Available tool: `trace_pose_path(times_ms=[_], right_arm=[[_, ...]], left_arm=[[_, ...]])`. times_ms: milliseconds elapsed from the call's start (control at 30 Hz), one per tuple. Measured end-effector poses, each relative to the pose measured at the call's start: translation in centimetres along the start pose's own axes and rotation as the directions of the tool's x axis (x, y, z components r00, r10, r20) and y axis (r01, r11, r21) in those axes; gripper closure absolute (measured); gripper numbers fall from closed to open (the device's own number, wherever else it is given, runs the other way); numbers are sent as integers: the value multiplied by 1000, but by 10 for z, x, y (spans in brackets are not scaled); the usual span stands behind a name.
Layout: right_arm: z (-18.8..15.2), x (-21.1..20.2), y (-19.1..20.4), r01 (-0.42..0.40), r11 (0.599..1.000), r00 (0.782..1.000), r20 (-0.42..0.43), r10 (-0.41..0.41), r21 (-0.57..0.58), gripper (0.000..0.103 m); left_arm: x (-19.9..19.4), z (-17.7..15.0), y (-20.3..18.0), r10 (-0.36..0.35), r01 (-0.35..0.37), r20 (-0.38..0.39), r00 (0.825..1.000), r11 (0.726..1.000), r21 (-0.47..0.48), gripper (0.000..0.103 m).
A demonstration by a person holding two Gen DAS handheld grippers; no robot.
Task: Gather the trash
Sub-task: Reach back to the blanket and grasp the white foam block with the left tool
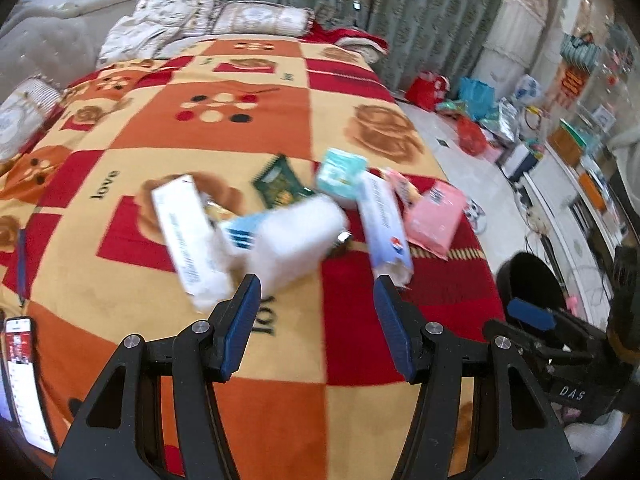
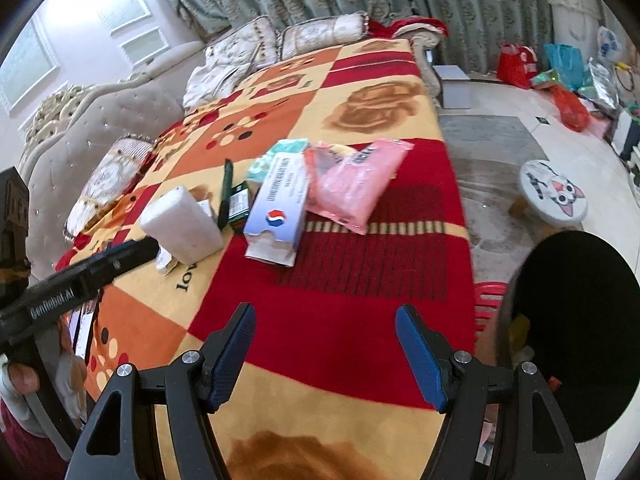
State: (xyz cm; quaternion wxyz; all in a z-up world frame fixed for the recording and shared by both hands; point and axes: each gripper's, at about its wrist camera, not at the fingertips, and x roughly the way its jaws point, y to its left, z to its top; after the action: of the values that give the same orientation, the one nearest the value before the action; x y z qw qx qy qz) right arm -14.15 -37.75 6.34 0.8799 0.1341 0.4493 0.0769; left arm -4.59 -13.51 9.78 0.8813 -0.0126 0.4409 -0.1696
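Observation:
Trash lies in a loose heap on the patterned bed blanket (image 1: 260, 412): a white box (image 1: 188, 240), a white foam block (image 1: 296, 236), a blue-and-white box (image 1: 386, 228), a pink packet (image 1: 434, 218), a green packet (image 1: 280, 180) and a teal tissue pack (image 1: 340, 174). My left gripper (image 1: 317, 286) is open and empty, just short of the foam block. My right gripper (image 2: 326, 312) hangs open and empty over the red patch of blanket, well short of the blue-and-white box (image 2: 280, 208) and pink packet (image 2: 356, 184). The foam block (image 2: 182, 224) sits beside a left finger (image 2: 120, 258).
A black bin (image 2: 576, 328) stands off the bed's near right corner, with something red (image 2: 486, 300) beside it. A phone (image 1: 24, 380) lies on the blanket at the near left. A cat-face stool (image 2: 554, 196) and bags (image 1: 472, 132) are on the floor.

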Motion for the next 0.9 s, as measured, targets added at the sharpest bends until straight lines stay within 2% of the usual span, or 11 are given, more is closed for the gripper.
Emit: trace_pose_path(times_ms=[333,600,667,733,833,900], right_arm=[[14,19,3,14,1000,1000,-23,-14,-3,33],[29,24,-8,20,999,1000,-14,-19,34,33],[38,26,-15,24,998,1000,-3,-24,60,33],[50,33,-22,29,996,1000,0,-29,90,32],[68,46,-28,49,993,999,3,-50,106,30],[78,56,-30,67,991,998,-3,-67,115,30]], left_arm=[[-6,16,30,9,-8,29,1000,998,-64,45],[7,52,41,-20,27,57,998,992,-122,45],[17,56,42,-41,45,30,999,991,-129,46],[28,51,38,-94,91,-22,995,987,-132,46],[38,31,27,-178,165,-103,979,978,-124,46],[39,18,20,-193,180,-135,972,978,-101,46]])
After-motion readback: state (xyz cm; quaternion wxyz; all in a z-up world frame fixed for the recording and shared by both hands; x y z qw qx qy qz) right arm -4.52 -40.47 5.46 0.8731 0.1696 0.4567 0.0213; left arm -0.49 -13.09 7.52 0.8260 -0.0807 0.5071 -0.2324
